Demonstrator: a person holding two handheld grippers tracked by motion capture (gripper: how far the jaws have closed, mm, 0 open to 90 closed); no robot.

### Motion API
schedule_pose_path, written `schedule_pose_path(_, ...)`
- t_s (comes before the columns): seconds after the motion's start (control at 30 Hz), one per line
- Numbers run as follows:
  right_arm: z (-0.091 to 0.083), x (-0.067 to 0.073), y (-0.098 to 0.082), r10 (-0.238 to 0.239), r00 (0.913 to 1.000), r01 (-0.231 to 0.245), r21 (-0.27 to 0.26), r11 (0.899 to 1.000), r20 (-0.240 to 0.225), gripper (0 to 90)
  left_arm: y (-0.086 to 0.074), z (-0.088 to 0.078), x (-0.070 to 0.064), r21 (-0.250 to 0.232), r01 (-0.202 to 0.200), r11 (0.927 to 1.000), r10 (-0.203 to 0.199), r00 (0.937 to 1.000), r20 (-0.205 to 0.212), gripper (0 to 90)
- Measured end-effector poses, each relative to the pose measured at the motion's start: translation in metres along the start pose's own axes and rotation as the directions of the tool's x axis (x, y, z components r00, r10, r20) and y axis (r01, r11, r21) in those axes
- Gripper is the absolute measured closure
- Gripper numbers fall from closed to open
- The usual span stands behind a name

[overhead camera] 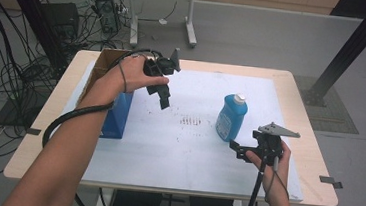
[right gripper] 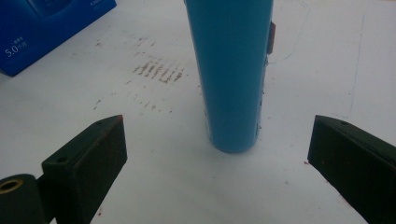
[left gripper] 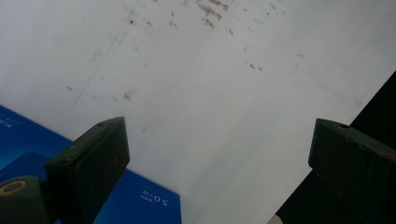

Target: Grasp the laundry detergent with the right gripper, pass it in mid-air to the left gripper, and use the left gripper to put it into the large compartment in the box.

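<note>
A blue bottle with a white cap stands upright on the white mat, right of centre. My right gripper is low on the mat just in front of the bottle, open. In the right gripper view the bottle rises a short way ahead of the wide-apart jaws of that gripper, untouched. My left gripper hangs over the mat's left-centre, pointing down, next to a blue box. Its jaws are open with only bare mat between them, and the blue box lies at the lower left.
An open cardboard box sits at the table's far left corner, behind the blue box. Brown scuff marks stain the mat's middle. The table edge lies close to the right of my right hand. Cables and desk legs stand on the floor beyond.
</note>
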State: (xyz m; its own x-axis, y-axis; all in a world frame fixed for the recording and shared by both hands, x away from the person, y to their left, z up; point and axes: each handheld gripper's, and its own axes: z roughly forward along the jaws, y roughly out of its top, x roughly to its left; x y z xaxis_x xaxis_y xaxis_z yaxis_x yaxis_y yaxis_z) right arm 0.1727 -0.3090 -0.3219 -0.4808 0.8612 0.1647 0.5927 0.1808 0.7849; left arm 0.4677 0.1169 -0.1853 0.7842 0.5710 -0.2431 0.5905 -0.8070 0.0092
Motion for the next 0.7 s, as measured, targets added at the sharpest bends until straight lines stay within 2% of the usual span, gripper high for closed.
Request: schedule_pose_path(0.7,-0.0013,-0.0028,-0.0046,0.014,0.9998,-0.014,-0.007,1.000,-0.011,4.6,0.0012,0.0032,0.0008,0.003,0.003,1.0000,-0.003,1.0000,0.009,5.7)
